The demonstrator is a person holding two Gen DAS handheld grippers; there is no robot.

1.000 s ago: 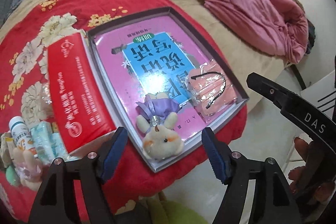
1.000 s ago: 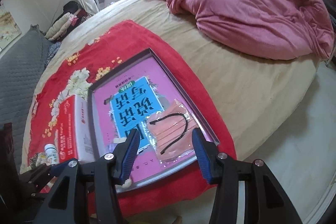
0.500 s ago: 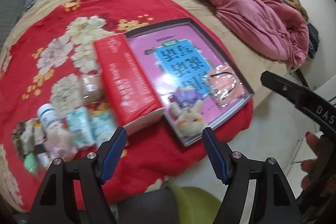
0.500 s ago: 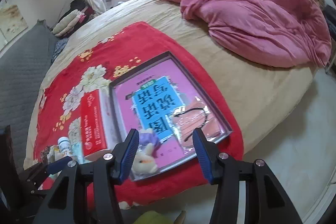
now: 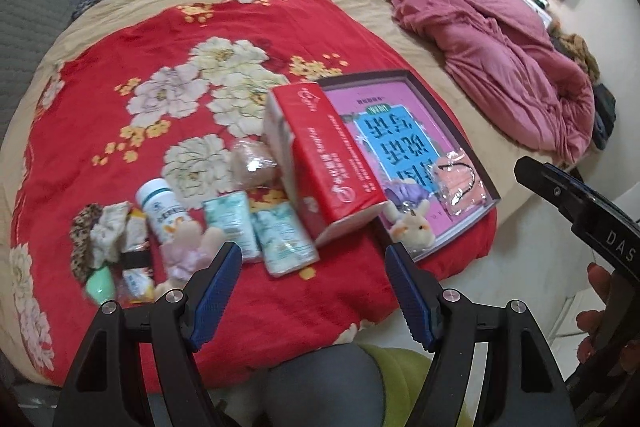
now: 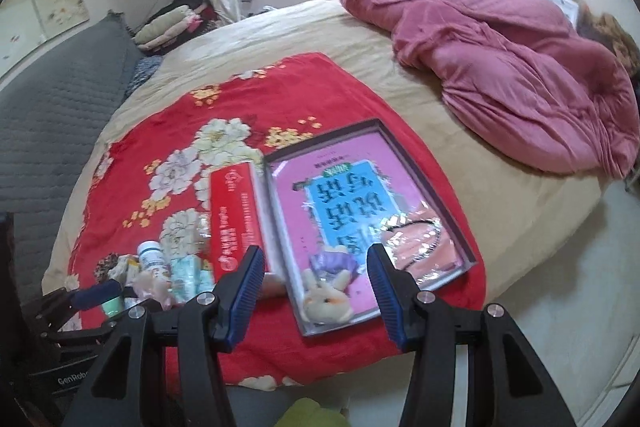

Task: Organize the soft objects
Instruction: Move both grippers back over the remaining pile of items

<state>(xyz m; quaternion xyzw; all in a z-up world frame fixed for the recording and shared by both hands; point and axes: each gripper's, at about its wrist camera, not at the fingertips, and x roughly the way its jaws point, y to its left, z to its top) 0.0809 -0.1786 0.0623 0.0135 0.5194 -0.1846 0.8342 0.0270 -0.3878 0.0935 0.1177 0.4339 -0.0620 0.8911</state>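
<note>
A shallow pink box lid [image 5: 448,115] [image 6: 404,143] lies on the red floral blanket [image 5: 168,51]. In it lie a cream plush bunny [image 5: 414,227] [image 6: 326,301] with a purple bow and a bagged pink face mask [image 5: 458,183] [image 6: 418,247]. A pink plush toy [image 5: 190,247] lies among small items left of the red tissue box [image 5: 326,163] [image 6: 236,223]. My left gripper [image 5: 312,287] is open and empty above the blanket's near edge. My right gripper [image 6: 314,283] is open and empty, just short of the bunny.
Two teal tissue packs [image 5: 256,231], a white bottle [image 5: 162,211], a bagged beige item [image 5: 254,167] and leopard-print cloth [image 5: 86,235] lie at the left. A crumpled pink duvet [image 6: 512,67] covers the bed's far right. The floor [image 6: 540,287] lies to the right.
Both grippers have pulled back and up from the box lid. The left view has swung left, bringing the tissue box and small items into sight. Both stay open.
</note>
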